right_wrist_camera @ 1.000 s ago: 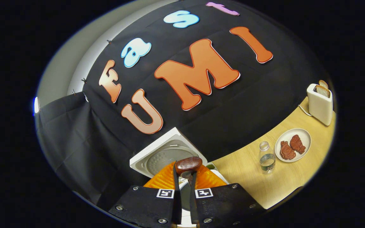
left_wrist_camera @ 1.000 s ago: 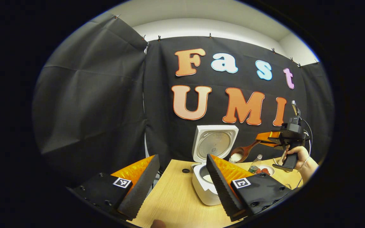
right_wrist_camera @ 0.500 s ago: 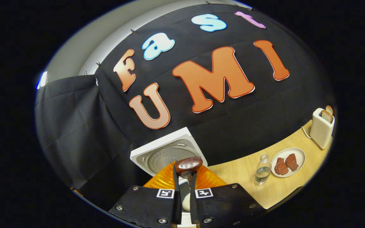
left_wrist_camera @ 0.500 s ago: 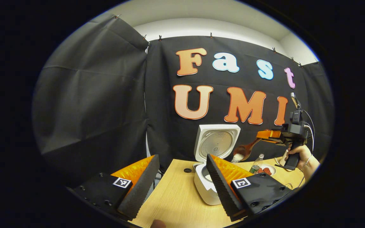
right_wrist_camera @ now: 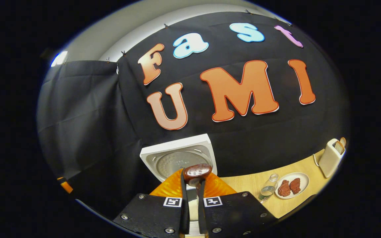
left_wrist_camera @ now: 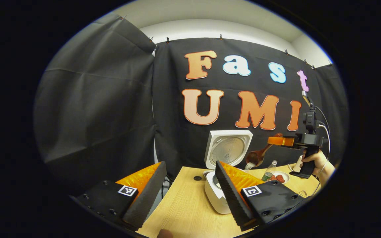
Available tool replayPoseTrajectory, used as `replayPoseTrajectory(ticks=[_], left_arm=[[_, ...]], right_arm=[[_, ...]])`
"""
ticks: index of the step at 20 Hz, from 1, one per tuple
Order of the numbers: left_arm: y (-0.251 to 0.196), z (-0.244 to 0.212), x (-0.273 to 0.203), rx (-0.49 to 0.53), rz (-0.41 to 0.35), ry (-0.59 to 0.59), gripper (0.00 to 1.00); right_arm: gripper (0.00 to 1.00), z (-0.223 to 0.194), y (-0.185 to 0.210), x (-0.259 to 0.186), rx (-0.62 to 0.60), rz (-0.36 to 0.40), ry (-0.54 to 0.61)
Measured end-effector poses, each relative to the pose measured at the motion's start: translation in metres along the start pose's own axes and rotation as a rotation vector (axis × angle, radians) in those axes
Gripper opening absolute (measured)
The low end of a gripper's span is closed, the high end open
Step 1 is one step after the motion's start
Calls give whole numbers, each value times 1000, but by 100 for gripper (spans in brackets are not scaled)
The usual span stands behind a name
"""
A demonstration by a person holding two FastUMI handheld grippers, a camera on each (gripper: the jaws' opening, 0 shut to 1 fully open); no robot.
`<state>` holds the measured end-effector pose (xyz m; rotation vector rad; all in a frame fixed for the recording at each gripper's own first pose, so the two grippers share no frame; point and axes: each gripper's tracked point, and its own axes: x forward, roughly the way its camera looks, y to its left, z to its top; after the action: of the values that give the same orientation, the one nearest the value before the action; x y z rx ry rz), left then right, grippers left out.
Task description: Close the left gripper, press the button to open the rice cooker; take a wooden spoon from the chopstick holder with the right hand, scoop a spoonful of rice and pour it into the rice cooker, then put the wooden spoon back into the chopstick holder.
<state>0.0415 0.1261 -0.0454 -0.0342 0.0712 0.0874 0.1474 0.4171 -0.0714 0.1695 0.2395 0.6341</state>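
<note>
Rice spills from the spoon [left_wrist_camera: 258, 155] pinched in my right gripper [right_wrist_camera: 191, 190] into the open cooker [left_wrist_camera: 215, 195], my left gripper [left_wrist_camera: 187, 188] gaping idle; next, I judge, the spoon returns to its holder.

My left gripper view looks from low over the near table edge [left_wrist_camera: 184, 211] toward the back wall, with the rice cooker [left_wrist_camera: 215, 195] near. My right gripper view looks from above and close behind the raised cooker lid [right_wrist_camera: 177, 158]. Both views share cooker, bottle [right_wrist_camera: 267, 191] and plate [right_wrist_camera: 291, 188].
</note>
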Motion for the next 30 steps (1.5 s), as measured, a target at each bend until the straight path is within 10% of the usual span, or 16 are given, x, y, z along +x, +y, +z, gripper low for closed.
replayPoseTrajectory(ticks=[8, 14, 30], left_arm=[[5, -1, -2, -16, 16, 2, 100], [7, 1, -7, -15, 32, -7, 99], [-27, 24, 6, 4, 16, -56, 100]], right_arm=[[10, -1, 17, -4, -188, 39, 0], [10, 4, 8, -13, -112, 41, 1], [10, -11, -137, -181, 89, -196, 53]])
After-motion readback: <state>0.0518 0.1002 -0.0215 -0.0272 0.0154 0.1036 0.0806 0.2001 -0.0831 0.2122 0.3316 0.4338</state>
